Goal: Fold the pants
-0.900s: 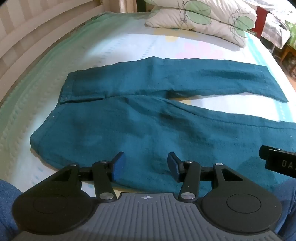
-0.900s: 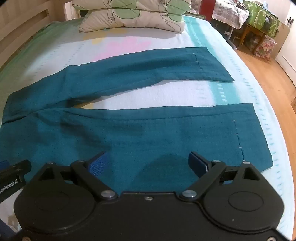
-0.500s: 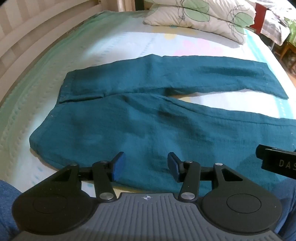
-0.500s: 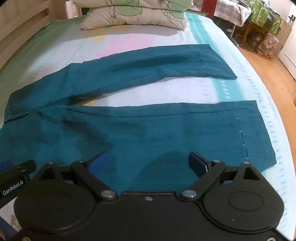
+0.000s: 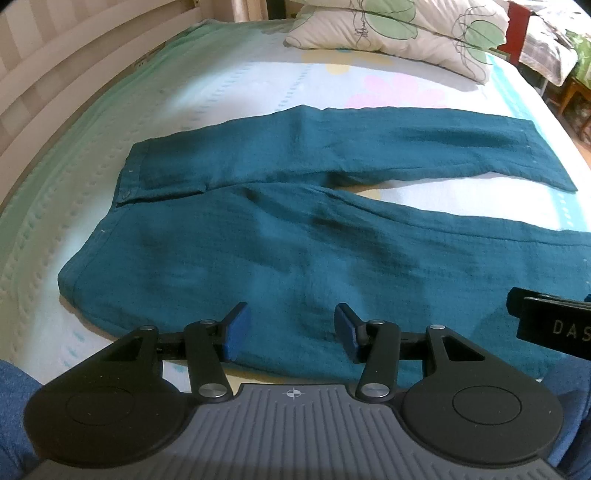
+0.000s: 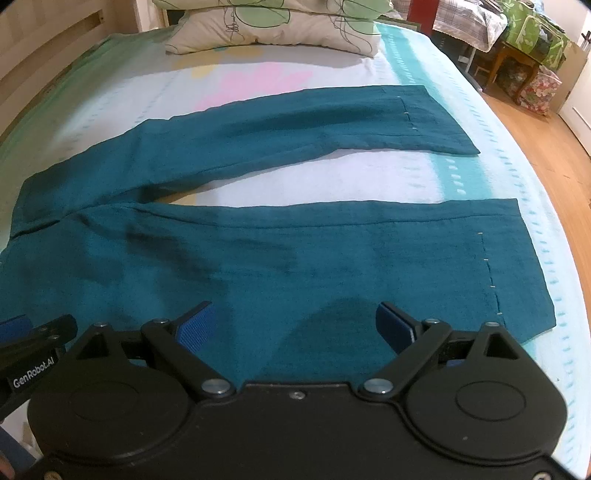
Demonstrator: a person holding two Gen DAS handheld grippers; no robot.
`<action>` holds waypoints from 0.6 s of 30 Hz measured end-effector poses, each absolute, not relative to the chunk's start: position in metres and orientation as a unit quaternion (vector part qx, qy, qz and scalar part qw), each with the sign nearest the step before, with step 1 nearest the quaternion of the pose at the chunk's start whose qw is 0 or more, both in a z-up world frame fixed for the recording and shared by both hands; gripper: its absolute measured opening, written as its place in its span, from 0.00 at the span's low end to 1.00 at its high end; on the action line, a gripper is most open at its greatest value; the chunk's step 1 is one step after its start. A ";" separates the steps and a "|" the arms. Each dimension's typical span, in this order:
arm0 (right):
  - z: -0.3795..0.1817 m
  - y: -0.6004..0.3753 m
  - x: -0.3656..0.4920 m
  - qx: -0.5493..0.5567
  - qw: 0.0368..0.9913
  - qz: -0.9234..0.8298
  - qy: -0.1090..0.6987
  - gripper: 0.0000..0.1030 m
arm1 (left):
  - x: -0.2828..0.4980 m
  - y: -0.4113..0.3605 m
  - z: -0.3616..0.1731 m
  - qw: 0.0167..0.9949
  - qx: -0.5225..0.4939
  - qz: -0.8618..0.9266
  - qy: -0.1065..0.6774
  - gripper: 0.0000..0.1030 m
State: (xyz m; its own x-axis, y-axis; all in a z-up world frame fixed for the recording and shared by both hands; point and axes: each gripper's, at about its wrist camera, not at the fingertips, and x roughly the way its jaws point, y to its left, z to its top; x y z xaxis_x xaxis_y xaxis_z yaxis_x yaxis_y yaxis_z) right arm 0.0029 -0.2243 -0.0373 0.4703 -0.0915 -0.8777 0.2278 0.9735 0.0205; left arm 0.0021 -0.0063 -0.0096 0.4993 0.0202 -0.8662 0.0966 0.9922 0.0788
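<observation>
We see a bed with a light sheet. Teal pants lie flat on it, legs spread apart. Two leafy pillows sit at the far end.

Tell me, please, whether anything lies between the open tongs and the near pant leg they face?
Nothing visible does. The left tongs and right tongs both hang open directly over the teal pants, with bare fabric between the pads.

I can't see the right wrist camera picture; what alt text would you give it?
Teal pants lie spread flat on a bed, legs apart and pointing right, waist at the left. The open right gripper hovers at the near leg's edge, holding nothing. A leaf-print pillow lies at the far end.
</observation>
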 end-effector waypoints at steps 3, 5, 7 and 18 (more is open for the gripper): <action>-0.037 -0.225 0.003 0.067 0.855 -0.093 0.506 0.90 | 0.002 -0.007 -0.010 0.863 0.060 -0.022 0.501 0.48; -0.038 -0.224 0.004 0.068 0.854 -0.093 0.507 0.90 | 0.002 -0.007 -0.010 0.863 0.060 -0.022 0.502 0.48; -0.038 -0.224 0.005 0.068 0.853 -0.091 0.509 0.90 | 0.002 -0.007 -0.010 0.863 0.060 -0.022 0.502 0.47; -0.039 -0.225 0.006 0.068 0.852 -0.090 0.512 0.89 | 0.004 -0.010 -0.013 0.859 0.068 -0.027 0.506 0.48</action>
